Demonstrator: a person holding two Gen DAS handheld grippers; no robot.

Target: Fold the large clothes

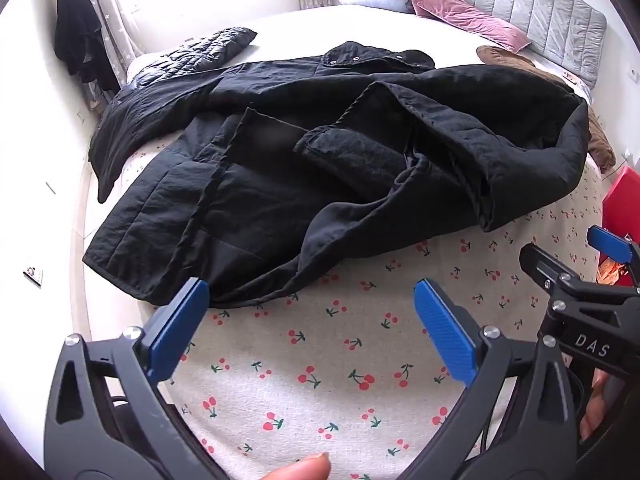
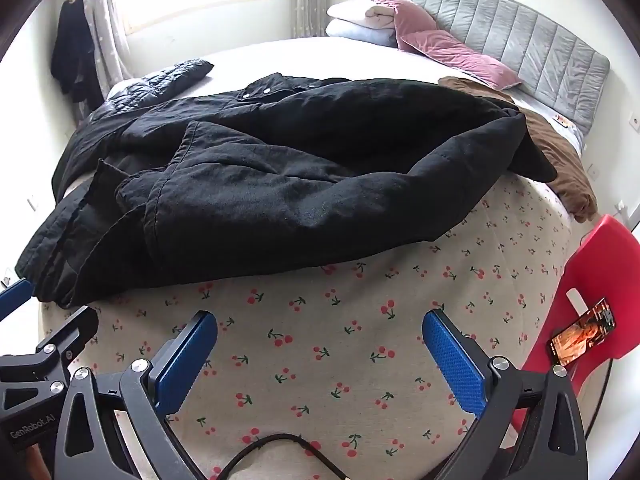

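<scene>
A big black coat (image 1: 320, 160) lies rumpled across the middle of the bed (image 1: 340, 360), on a sheet with little red cherries. The coat is bunched up, with folds piled on each other, so it is hard to tell which part is a sleeve and which is the front. Its collar with shiny snaps is at the far side, and its near hem reaches toward the bed's front edge. The left gripper (image 1: 312, 324) is wide open and holds nothing; its left blue finger sits just by the coat's hem, but it is hard to tell if it touches. The right gripper (image 2: 320, 356) is wide open too, with nothing in it, over the bare cherry sheet, near the coat but apart from it. A shiny puffy jacket (image 1: 196, 54) peeks out behind the coat, partly hidden. A brown garment (image 2: 560, 152) sticks out on the right, mostly covered by the coat. Pink pillows (image 2: 452, 54) and folded white bedding (image 2: 360, 20) sit by the gray headboard (image 2: 520, 40). A red chair (image 2: 600, 280) at the right is cut off by the picture's edge, and a phone (image 2: 580, 334) with a lit screen lies on it. Dark clothes (image 2: 72, 60) hang by the curtain, too dim to make out.
</scene>
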